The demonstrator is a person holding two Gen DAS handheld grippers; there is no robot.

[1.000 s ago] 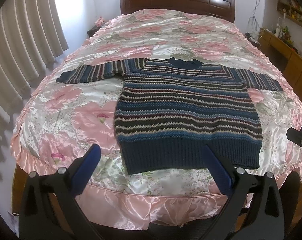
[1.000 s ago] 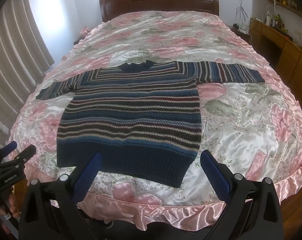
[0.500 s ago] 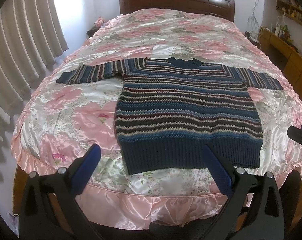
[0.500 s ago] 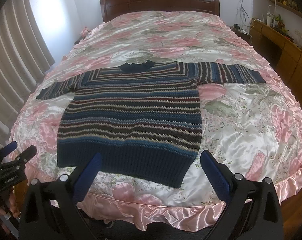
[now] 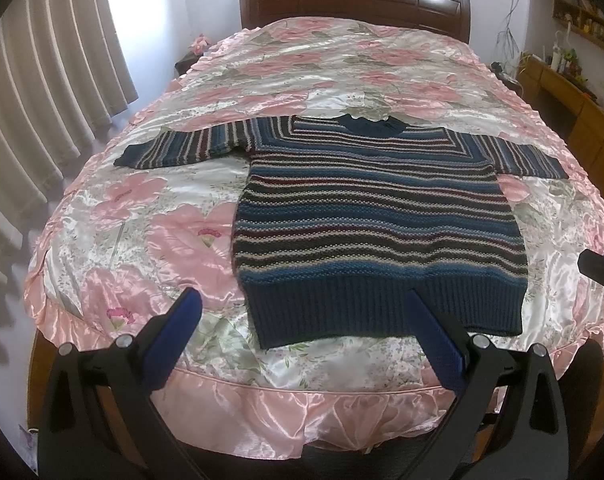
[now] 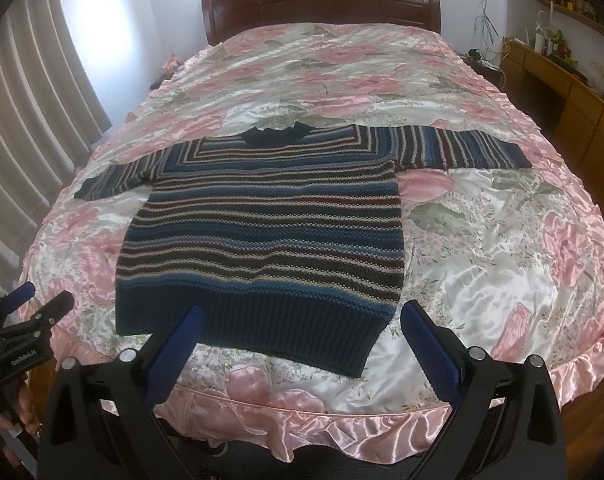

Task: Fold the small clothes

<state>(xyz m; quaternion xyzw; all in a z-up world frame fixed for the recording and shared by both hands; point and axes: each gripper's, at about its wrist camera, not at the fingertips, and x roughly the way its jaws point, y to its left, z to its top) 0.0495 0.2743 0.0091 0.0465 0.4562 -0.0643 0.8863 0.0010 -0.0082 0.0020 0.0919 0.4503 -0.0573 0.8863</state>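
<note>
Bedroom, pink floral satin bedspread (image 5: 114, 236), striped sweater (image 5: 377, 220) spread flat near the foot edge, sleeves out. Left gripper (image 5: 302, 332) and right gripper (image 6: 300, 340) both hover spread wide, holding nothing. I'd pinch a sleeve cuff first and fold inward, since satin probably slides.

Left wrist view: mounted behind the left gripper (image 5: 302, 312), at the foot of the bed (image 5: 102, 240), facing along the mattress toward the headboard (image 5: 353, 0). Held back from the near edge, slightly above it. Sweater (image 5: 377, 224) right of centre; curtain (image 5: 42, 92) at left.

Right wrist view: mounted behind the right gripper (image 6: 300, 320), same foot end, same heading, similar standoff, offset to the right. Sweater (image 6: 262, 232) left of centre.

Shared: sweater, bed, headboard, curtain, shelf (image 6: 557, 72) along the right wall. Left gripper visible at lower left of the right view; right gripper tip at the right edge of the left view.
</note>
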